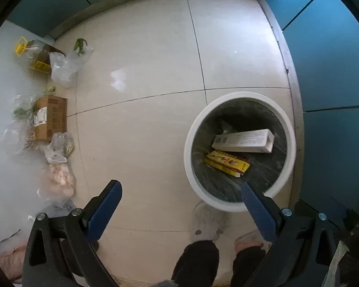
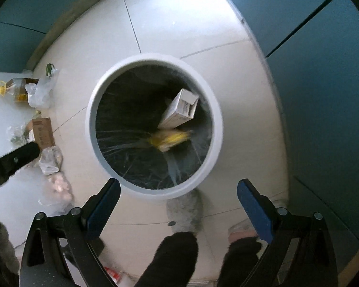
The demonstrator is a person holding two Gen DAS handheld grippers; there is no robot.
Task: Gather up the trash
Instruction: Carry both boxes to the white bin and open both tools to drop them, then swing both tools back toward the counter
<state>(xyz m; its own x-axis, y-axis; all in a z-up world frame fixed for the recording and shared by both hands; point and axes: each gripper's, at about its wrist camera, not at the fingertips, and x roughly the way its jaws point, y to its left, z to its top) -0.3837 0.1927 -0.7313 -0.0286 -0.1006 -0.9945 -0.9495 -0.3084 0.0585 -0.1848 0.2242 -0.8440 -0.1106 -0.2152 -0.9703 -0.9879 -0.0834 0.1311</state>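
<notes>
A round white trash bin (image 1: 290, 129) with a dark liner stands on the tiled floor near the blue wall; it also fills the middle of the right wrist view (image 2: 217, 129). Inside lie a long white box (image 1: 245, 141) (image 2: 179, 110) and a yellow box (image 1: 227, 163) (image 2: 171, 138), the yellow one blurred in the right view. My left gripper (image 1: 180, 192) is open and empty, left of the bin. My right gripper (image 2: 178, 189) is open and empty, above the bin's near rim.
Along the left wall lie a cardboard box (image 1: 50, 118), clear plastic bags (image 1: 64, 67), an oil bottle with yellow handle (image 1: 33, 55) and bagged pink food (image 1: 61, 179). The person's slippered feet (image 1: 207, 222) stand beside the bin. Blue cabinets (image 1: 335, 71) line the right.
</notes>
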